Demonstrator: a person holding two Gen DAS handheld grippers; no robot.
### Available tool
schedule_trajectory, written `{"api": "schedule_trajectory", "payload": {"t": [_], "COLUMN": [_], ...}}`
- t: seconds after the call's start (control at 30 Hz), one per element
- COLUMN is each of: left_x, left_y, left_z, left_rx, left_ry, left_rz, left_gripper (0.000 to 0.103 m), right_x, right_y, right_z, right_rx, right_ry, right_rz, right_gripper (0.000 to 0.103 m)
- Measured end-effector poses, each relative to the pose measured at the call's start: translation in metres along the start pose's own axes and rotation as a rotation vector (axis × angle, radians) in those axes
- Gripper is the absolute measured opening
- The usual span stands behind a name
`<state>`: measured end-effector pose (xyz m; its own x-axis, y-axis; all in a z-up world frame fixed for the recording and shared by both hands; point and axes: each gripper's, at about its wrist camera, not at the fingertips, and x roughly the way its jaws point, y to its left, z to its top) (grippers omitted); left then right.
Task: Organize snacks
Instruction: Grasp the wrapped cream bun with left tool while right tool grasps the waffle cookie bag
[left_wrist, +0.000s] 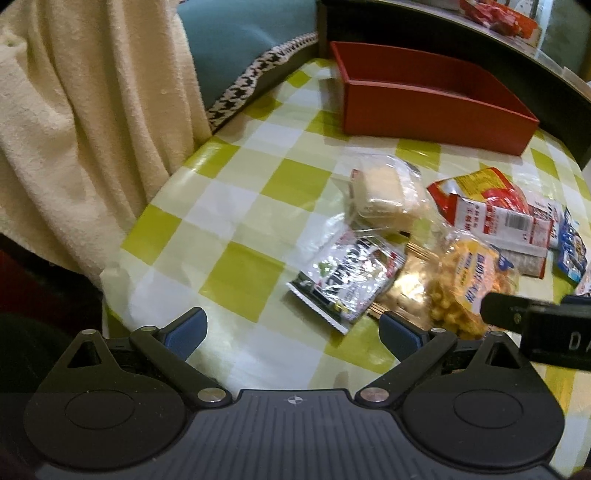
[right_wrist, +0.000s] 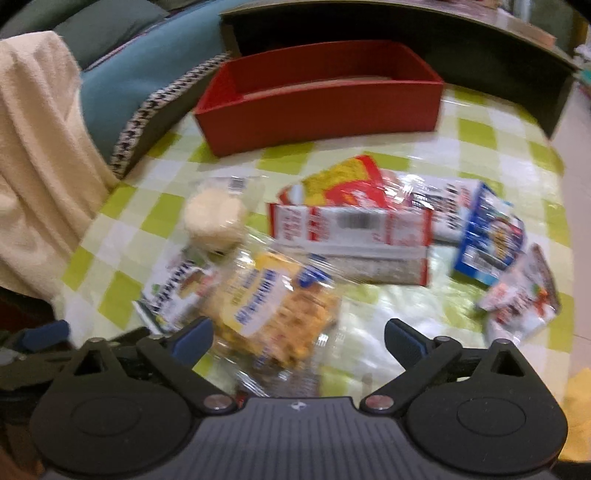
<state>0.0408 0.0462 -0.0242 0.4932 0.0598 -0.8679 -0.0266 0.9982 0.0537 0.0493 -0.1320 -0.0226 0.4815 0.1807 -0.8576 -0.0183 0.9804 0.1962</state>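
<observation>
Several snack packs lie on a green-checked table (left_wrist: 236, 266). A clear pack of pale cake (left_wrist: 384, 194) (right_wrist: 216, 214) lies far left, a silver-black sachet (left_wrist: 347, 282) in front of it, a clear bag of orange puffs (left_wrist: 461, 284) (right_wrist: 280, 302) beside it, and a red-yellow-white bag (left_wrist: 491, 210) (right_wrist: 351, 214) behind. A blue pack (right_wrist: 487, 240) and a white-red pack (right_wrist: 521, 299) lie right. An empty red box (left_wrist: 428, 96) (right_wrist: 317, 96) stands at the back. My left gripper (left_wrist: 291, 332) is open and empty before the sachet. My right gripper (right_wrist: 299, 339) is open over the puffs bag, holding nothing.
A cream blanket (left_wrist: 85, 122) hangs at the table's left edge, with a teal cushion (left_wrist: 236, 44) behind it. A dark shelf (right_wrist: 406, 29) runs along the back behind the red box. The right gripper's body (left_wrist: 546, 328) shows at the left wrist view's right edge.
</observation>
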Motion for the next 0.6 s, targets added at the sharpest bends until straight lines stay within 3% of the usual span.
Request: {"api": "schedule_trajectory", "payload": {"t": [0.17, 0.37, 0.6], "left_x": [-0.001, 0.004, 0.006], "left_y": [0.013, 0.023, 0.039], "left_z": [0.003, 0.005, 0.007], "left_rx": [-0.035, -0.067, -0.109], "left_ry": [0.000, 0.025, 0.050], "left_rz": [-0.002, 0.013, 0.003], "left_gripper": [0.101, 0.100, 0.101], "right_x": [0.011, 0.035, 0.040], "right_y": [0.015, 0.023, 0.033], "right_z": [0.011, 0.028, 0.024], "right_rx": [-0.196, -0.268, -0.591], "right_ry": [0.043, 0.124, 0.210], "right_rz": [0.032, 0.098, 0.180], "right_gripper": [0.102, 0.102, 0.102]}}
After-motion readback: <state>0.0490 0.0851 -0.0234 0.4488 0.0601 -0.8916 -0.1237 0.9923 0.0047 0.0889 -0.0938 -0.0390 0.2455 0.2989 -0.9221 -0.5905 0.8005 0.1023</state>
